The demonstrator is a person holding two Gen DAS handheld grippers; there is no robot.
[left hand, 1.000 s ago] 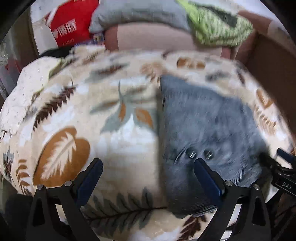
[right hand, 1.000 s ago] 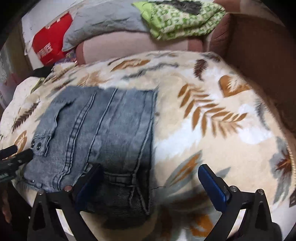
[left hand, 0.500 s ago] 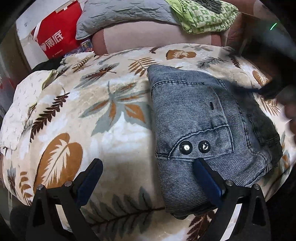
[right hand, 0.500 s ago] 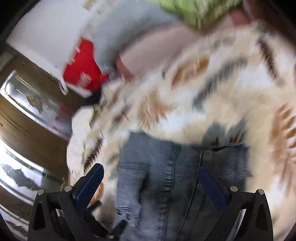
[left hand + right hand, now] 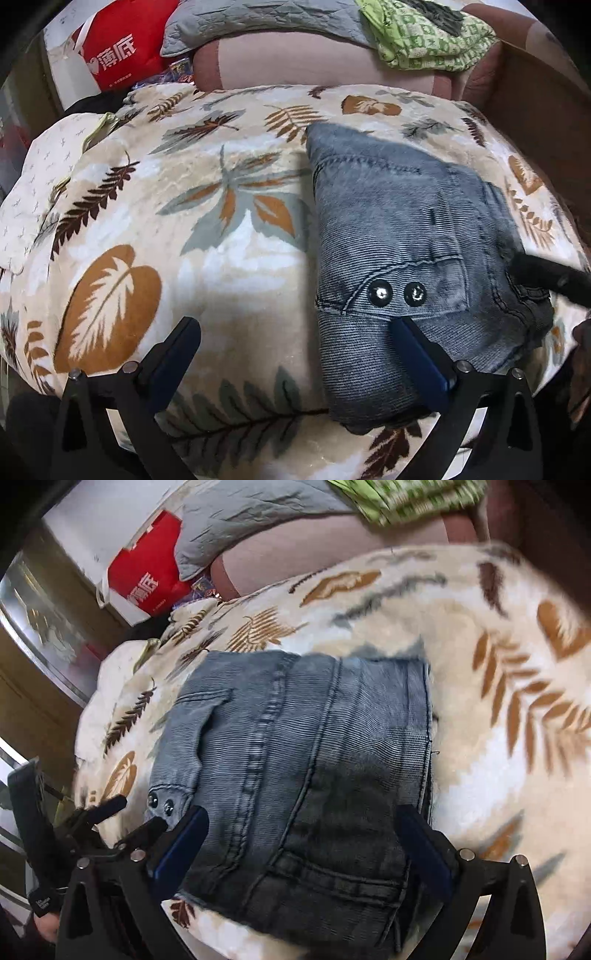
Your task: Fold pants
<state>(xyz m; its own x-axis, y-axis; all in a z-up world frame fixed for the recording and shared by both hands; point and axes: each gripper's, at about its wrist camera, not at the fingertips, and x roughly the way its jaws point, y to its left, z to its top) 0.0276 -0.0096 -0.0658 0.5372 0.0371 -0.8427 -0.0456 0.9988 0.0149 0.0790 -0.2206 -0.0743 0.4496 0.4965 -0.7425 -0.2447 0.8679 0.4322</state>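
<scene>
The folded pants (image 5: 402,236) lie as a compact denim bundle on the leaf-print blanket (image 5: 207,236), toward its right half in the left wrist view, with a pocket flap and two metal snaps (image 5: 397,293) facing up. Half a second ago the right wrist view was a tilted blur aimed at the blanket's far left edge; now it has steadied and dropped lower over the bundle, so the denim fills the middle of its frame. The left wrist view has barely changed: same bundle, same place. The left tool (image 5: 295,354) hangs with its jaws spread wide and nothing between them, its right finger over the near edge of the denim and its left finger over bare blanket. The right tool (image 5: 303,845) is likewise spread wide and empty, straddling the darker near end of the bundle; whether its tips touch the cloth cannot be told. Behind the blanket stands a red bag (image 5: 122,48) with white characters, its contents out of sight, beside a grey quilted pad (image 5: 258,18) and a green patterned cloth (image 5: 424,37) heaped on a pinkish cushion (image 5: 314,62).
</scene>
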